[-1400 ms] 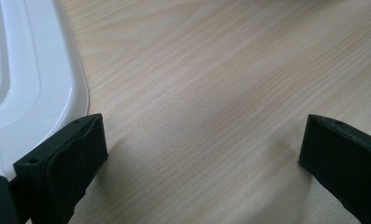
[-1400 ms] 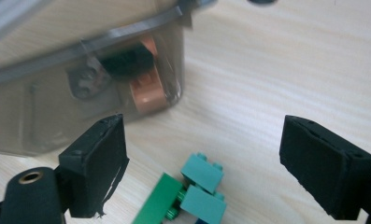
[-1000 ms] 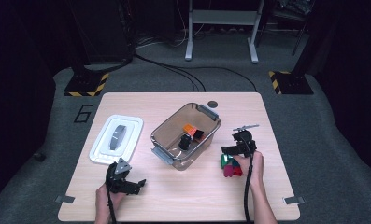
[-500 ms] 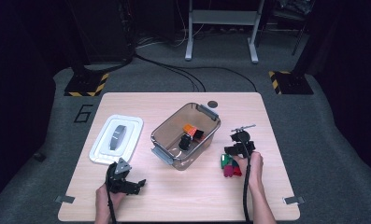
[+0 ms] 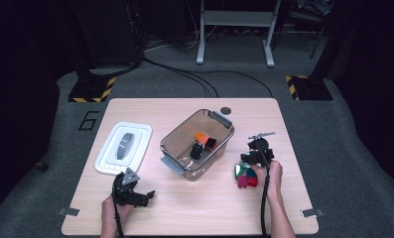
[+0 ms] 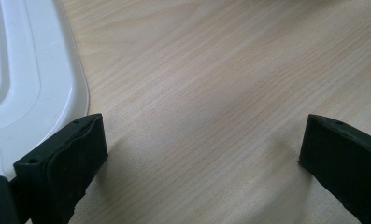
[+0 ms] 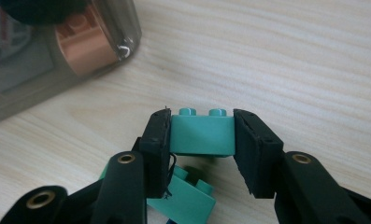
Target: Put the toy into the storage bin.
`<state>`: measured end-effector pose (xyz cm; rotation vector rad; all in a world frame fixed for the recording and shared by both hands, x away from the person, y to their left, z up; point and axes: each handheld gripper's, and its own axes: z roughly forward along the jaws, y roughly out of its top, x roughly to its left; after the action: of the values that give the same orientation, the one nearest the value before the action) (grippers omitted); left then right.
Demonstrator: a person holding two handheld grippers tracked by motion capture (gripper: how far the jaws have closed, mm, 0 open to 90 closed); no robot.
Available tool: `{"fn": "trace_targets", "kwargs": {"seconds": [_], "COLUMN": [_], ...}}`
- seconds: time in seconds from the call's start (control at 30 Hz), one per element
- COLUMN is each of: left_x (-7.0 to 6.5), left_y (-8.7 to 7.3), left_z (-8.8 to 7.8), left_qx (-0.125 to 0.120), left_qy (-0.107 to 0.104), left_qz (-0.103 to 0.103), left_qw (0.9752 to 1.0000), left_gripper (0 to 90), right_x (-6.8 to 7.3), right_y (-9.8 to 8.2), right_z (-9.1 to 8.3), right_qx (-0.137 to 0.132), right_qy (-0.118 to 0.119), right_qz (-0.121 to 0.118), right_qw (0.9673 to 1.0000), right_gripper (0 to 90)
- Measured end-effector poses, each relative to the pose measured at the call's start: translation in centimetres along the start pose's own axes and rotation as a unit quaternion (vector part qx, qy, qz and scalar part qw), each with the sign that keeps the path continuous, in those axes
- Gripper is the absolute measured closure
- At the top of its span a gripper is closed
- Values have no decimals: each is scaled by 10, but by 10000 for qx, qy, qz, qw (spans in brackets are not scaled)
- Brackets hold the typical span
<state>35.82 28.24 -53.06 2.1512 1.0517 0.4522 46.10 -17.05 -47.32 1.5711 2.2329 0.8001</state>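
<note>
A teal two-stud brick (image 7: pixel 201 134) sits between the pads of my right gripper (image 7: pixel 201 141), whose jaws have just been closing and now press on both its sides. Under it lies a second teal brick (image 7: pixel 185 198). In the high view my right gripper (image 5: pixel 244 167) is over a small heap of teal and red bricks (image 5: pixel 246 181), right of the clear bin (image 5: pixel 177 144). My left gripper (image 5: pixel 145 194) rests low on the table at the front left, and its jaws (image 6: pixel 202 154) stand wide apart over bare wood.
The bin (image 7: pixel 43 56) holds an orange brick (image 5: pixel 200 136) and a black piece (image 5: pixel 197 150). Its white lid (image 5: pixel 123 147) lies flat at the left, its corner beside my left gripper's jaw (image 6: pixel 24 79). A small dark disc (image 5: pixel 226 110) lies near the far edge.
The right gripper's jaws have drawn in on the teal brick. Both hands stay where they were.
</note>
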Motion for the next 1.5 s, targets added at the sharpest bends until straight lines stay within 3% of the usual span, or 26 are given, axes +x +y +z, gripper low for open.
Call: {"fn": "trace_targets", "kwargs": {"seconds": [0.53, 1.3, 1.5], "left_x": [0, 0, -1], "left_y": [0, 0, 0], "left_z": [0, 0, 0], "left_qx": [-27, -12, -15], "left_qy": [12, 9, 27], "left_qz": [-3, -10, -14], "left_qw": [10000, 10000, 10000], "left_gripper": [9, 9, 9], "right_x": [2, 11, 19], "right_y": [16, 43, 54], "right_z": [-34, -67, -78], "right_qx": [-556, -900, -1054], "right_qy": [164, 115, 124], "right_qz": [-129, -311, -500], "right_qw": [9982, 9954, 9931], "right_gripper": [584, 584, 584]}}
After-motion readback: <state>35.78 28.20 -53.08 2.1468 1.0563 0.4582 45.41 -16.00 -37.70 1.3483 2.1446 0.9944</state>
